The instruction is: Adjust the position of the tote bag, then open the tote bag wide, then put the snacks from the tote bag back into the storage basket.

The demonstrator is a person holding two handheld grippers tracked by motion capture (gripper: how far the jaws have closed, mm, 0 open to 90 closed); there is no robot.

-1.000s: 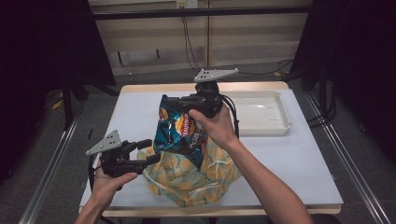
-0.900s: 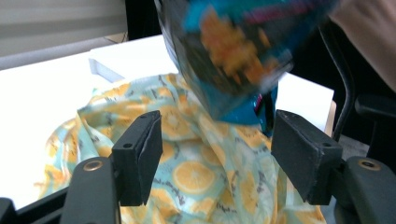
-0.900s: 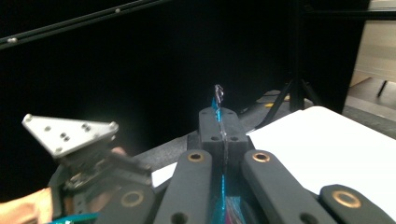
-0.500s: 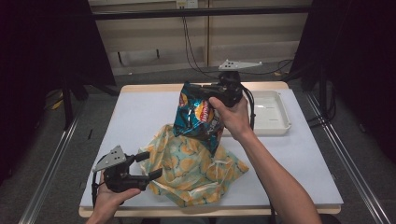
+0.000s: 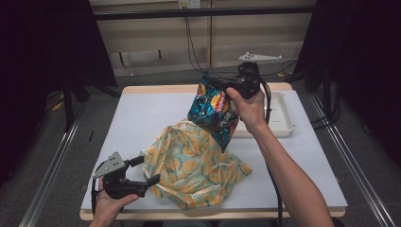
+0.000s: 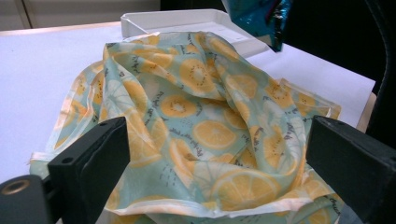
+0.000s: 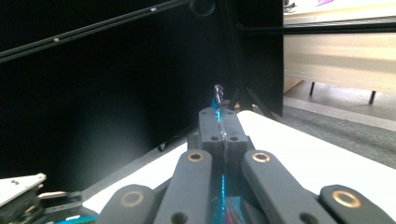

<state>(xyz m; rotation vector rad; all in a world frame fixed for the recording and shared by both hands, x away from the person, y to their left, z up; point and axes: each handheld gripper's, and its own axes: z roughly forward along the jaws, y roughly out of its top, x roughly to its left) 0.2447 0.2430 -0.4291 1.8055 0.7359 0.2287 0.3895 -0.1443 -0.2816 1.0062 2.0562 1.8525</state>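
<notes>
A teal chip bag (image 5: 213,109) hangs in the air over the table's back middle, and my right gripper (image 5: 213,82) is shut on its top seam. In the right gripper view the shut gripper (image 7: 218,122) pinches the bag's thin foil edge (image 7: 218,97). A cloth bag (image 5: 194,163) printed with orange slices lies slumped on the white table (image 5: 137,113). My left gripper (image 5: 149,170) stands open at its front left edge. Its jaws have just been opening. In the left gripper view, the cloth bag (image 6: 201,107) lies between and beyond the gripper's (image 6: 219,144) pads, untouched.
A white tray (image 5: 283,118) sits at the table's back right, just behind the hanging chip bag; its rim (image 6: 187,18) shows beyond the cloth. Black curtains and metal rails flank the table.
My right gripper has carried the chip bag up and toward the back right, away from the cloth bag. The left gripper's jaws have widened and sunk a little; the cloth bag has slumped flatter.
</notes>
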